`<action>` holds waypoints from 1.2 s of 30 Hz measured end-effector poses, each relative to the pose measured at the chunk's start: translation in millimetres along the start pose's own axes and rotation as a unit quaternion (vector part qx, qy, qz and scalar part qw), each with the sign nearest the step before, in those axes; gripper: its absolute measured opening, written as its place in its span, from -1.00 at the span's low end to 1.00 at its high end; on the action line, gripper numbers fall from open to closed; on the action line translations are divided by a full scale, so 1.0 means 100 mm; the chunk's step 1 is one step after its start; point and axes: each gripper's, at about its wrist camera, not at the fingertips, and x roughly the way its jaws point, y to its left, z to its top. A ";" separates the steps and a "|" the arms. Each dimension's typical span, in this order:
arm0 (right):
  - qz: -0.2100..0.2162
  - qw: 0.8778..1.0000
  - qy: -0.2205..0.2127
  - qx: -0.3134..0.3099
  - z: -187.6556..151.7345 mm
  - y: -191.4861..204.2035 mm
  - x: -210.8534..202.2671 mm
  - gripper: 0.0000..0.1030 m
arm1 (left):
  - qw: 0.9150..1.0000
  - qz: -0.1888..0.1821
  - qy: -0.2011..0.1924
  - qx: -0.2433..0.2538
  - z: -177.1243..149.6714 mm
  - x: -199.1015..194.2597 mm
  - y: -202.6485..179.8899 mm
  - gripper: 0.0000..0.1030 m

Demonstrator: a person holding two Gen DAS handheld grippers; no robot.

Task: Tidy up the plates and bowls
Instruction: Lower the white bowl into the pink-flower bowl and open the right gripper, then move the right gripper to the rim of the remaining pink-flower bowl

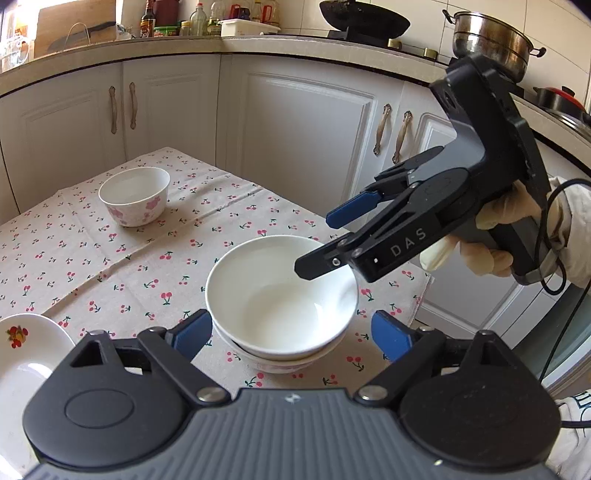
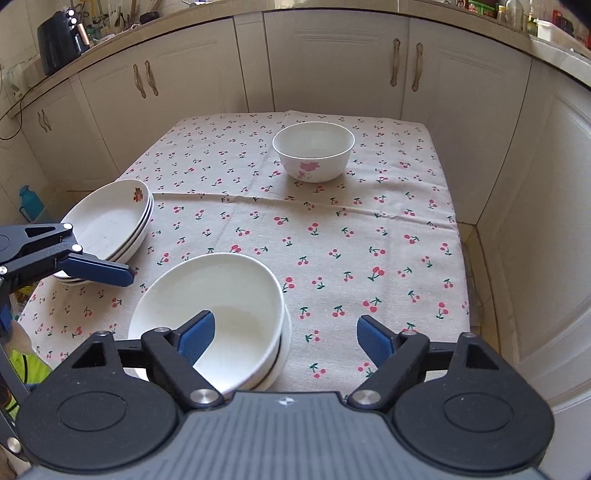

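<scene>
Two white bowls (image 1: 280, 302) sit nested on the cherry-print tablecloth (image 2: 369, 240). My left gripper (image 1: 291, 338) is open, a blue pad on each side of this stack and neither pressing it. My right gripper (image 2: 284, 338) is open too: its left pad hangs inside the top bowl (image 2: 210, 314) and its right pad over the cloth beside it. A single bowl with pink flowers (image 2: 314, 151) stands apart at the far side. To the left lies a stack of white plates (image 2: 110, 225) with a red flower mark. From the left wrist, the right gripper (image 1: 321, 243) comes in from the right, held by a gloved hand (image 1: 480, 229).
White cabinet doors (image 2: 332, 66) close in behind and to the right of the table. The counter above carries a black wok (image 1: 364, 18), a steel pot (image 1: 491, 40) and bottles (image 1: 199, 20). The table's right edge (image 2: 461, 236) drops to a narrow strip of floor.
</scene>
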 end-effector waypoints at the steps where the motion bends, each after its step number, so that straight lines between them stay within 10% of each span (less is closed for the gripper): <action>1: -0.003 1.000 -0.006 -0.003 -0.02 -0.01 -0.03 0.64 | 1.000 0.002 -0.001 -0.002 -0.01 -0.01 0.01 0.81; 13: -0.005 0.999 -0.029 -0.018 -0.08 -0.14 -0.11 0.56 | 0.999 0.033 -0.017 -0.027 0.02 -0.12 0.20 0.82; 36: 0.041 0.998 -0.020 -0.043 1.21 -0.68 0.90 0.57 | 0.984 0.165 -0.011 -0.061 0.81 0.96 1.13 0.86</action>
